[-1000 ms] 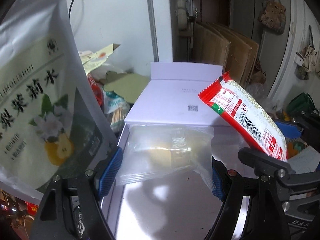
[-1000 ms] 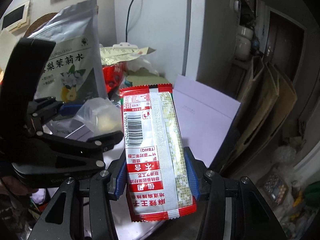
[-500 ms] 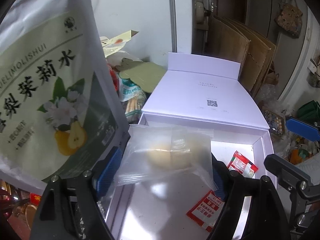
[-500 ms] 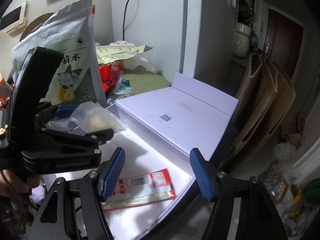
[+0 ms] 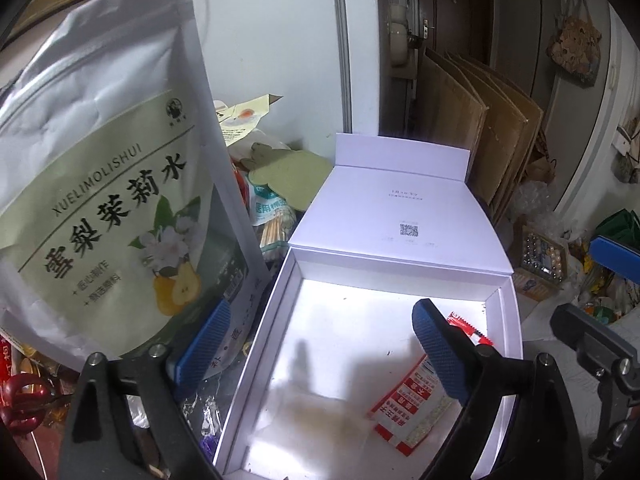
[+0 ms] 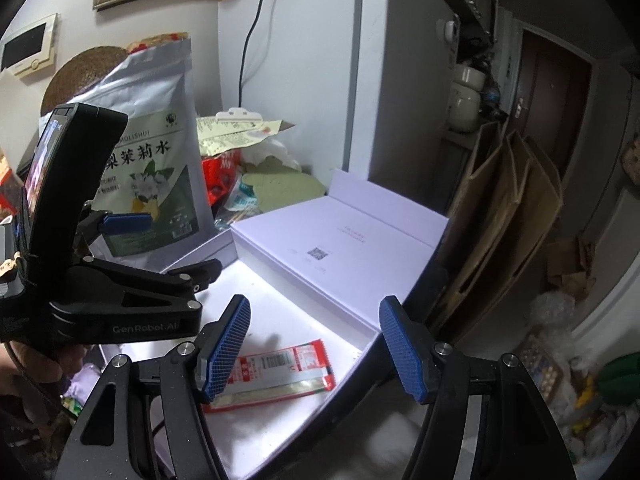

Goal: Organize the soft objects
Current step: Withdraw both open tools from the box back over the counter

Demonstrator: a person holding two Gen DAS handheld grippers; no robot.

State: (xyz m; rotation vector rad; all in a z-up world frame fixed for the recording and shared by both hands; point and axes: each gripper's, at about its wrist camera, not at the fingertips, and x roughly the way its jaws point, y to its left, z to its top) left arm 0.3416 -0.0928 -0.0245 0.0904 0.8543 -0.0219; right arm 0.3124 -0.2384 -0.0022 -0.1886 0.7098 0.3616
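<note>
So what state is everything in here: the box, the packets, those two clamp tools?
White cardboard box: open, lid folded back.
Red snack packet: flat inside box.
Clear plastic bag: blurred, in box.
Left gripper: jaws just opened, empty.
Right gripper: jaws open, empty.
Pear-print pouch: upright, sealed.

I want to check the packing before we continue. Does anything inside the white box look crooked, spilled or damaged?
Nothing looks damaged or spilled. The red snack packet lies flat but slanted on the floor of the white box, not squared to its walls. The clear bag beside it is too blurred to judge.
</note>
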